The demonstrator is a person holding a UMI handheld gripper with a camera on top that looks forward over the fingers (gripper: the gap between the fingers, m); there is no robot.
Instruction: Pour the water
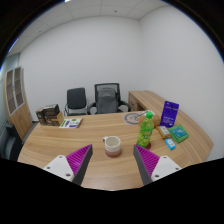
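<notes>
White walls close off an office room, and a long light-wood conference table (60, 150) fills the floor ahead of my gripper (112, 160). Starting at the far left, I see a tall shelf unit (14, 92) against the wall, then a dark boxy object (48, 114) on the table's far end with a flat printed booklet (71, 123) beside it. Behind the table stand two black office chairs (92, 100) (side by side, facing me). Closer in, a small pale round cup (112, 145) sits on the wood just ahead of the fingers and roughly between them, untouched. My fingers are spread wide, their purple pads (78, 159) holding nothing. To the right of the cup stands an upright green plastic bottle (146, 131), just beyond the right finger, clear of it. Behind it lies a round plate-like item (136, 118). Further right stands a purple box (170, 112), with small teal packets (176, 134) lying near the table edge.
</notes>
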